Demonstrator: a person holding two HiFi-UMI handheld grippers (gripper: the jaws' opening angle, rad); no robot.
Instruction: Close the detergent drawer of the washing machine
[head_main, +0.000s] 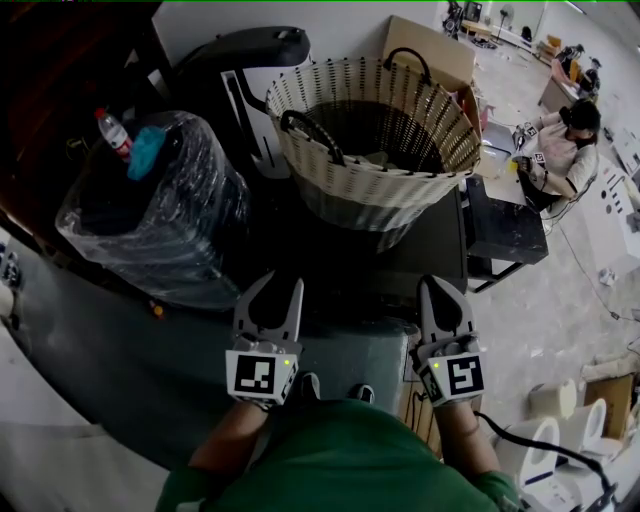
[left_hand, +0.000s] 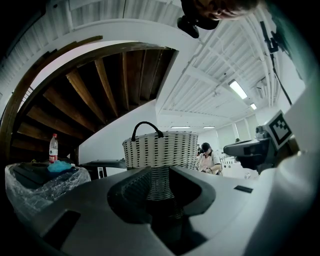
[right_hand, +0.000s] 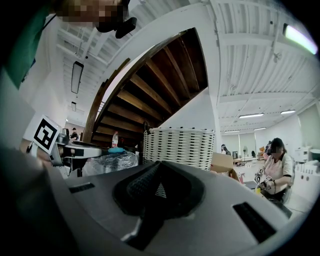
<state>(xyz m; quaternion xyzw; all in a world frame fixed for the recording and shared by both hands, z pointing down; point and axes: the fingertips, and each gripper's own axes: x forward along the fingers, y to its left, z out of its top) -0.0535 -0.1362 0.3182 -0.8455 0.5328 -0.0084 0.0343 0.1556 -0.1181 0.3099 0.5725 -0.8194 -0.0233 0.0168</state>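
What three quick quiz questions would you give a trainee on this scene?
1. True or false: the left hand-held gripper is shut on the bottle.
2. What lies beside the bottle atop the plastic-wrapped bundle? A) a blue object B) a red cup C) a yellow sponge
3. Fill in: the jaws of the right hand-held gripper are ___.
Key: 1 false, its jaws stand apart and empty; 2 A; 3 together.
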